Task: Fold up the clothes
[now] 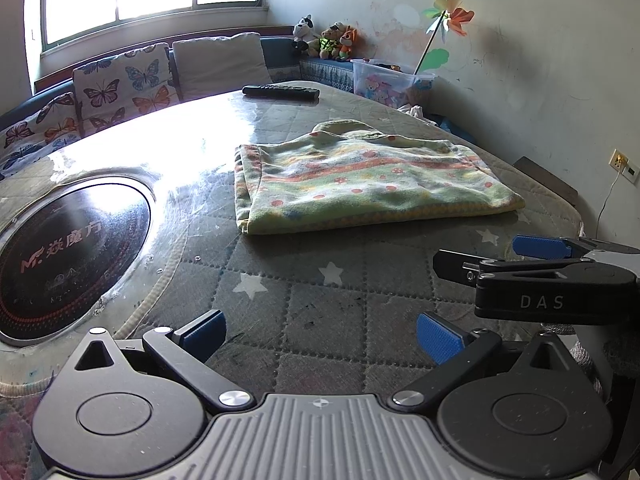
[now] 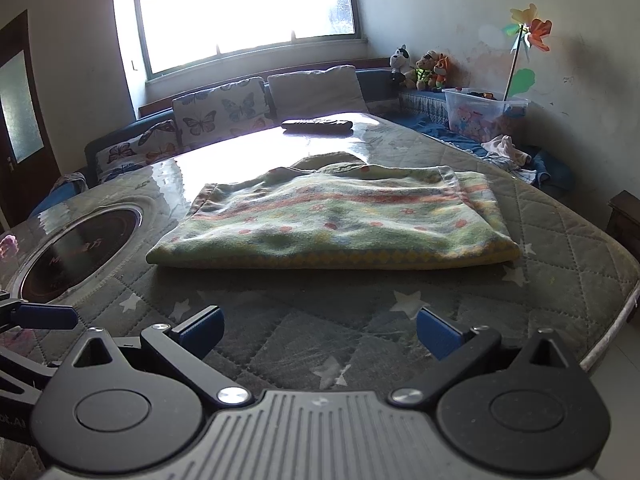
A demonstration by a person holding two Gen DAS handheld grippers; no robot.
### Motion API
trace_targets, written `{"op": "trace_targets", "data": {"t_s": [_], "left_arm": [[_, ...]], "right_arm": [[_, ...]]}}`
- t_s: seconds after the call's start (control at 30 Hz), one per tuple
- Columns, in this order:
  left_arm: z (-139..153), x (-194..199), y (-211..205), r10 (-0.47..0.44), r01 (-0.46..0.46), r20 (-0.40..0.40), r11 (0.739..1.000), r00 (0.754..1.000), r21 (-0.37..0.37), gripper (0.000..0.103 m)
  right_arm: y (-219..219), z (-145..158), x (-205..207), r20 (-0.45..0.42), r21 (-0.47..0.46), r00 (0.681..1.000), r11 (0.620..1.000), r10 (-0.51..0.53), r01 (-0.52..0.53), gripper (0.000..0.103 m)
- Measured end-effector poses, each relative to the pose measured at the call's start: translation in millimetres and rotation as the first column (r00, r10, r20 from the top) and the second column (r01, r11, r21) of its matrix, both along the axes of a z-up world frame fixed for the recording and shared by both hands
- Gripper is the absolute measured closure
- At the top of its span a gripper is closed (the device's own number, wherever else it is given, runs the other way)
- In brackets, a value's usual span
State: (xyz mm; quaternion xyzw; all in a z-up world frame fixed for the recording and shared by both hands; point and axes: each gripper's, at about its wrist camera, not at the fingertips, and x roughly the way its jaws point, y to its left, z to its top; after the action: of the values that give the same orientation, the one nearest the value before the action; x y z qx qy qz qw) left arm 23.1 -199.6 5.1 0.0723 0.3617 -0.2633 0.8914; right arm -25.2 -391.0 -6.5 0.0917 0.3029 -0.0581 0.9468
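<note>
**A:** Looking at both wrist views, the folded garment (image 1: 360, 184) lies flat on the quilted table (image 1: 320, 300), a neat rectangle in green, yellow and orange bands with little red dots. Nothing touches it.

**B:** Yep. What about the tongs?

**A:** The left tongs (image 1: 320, 334) are spread wide, blue pads far apart, gripping nothing, hovering over the star-patterned cover on the near side of the garment. The right tongs (image 2: 320, 330) are the same: wide apart, empty, with the garment straight ahead and a strip of bare cover between.

**B:** In the left view you can see the right tool off to the right side too, with "DAS" printed on it. And the left one's blue fingertip (image 2: 46, 317) pokes into the right view at the left edge. So they sit side by side.

**A:** Other stuff: a round black induction hob (image 1: 76, 252) set into the table, left of the garment. A dark remote (image 1: 281, 92) lies at the far end, well apart from the cloth.

**B:** Behind that, butterfly cushions (image 2: 222, 114) on a bench under the window, plush toys (image 2: 422, 68) in the corner, and a clear plastic bin (image 2: 480, 114) with a pinwheel (image 2: 528, 34) sticking out.
</note>
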Motion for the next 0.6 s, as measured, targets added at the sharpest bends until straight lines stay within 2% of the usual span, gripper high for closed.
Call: {"op": "trace_targets", "data": {"t_s": [0.6], "left_arm": [[-0.5,5.9,-3.0,-0.011,0.011,-0.005,1.000,1.000,0.009,0.000]], "right_arm": [[-0.6,-2.7,6.4,-0.013,0.002,1.000,1.000,-0.003,0.003,0.000]]}}
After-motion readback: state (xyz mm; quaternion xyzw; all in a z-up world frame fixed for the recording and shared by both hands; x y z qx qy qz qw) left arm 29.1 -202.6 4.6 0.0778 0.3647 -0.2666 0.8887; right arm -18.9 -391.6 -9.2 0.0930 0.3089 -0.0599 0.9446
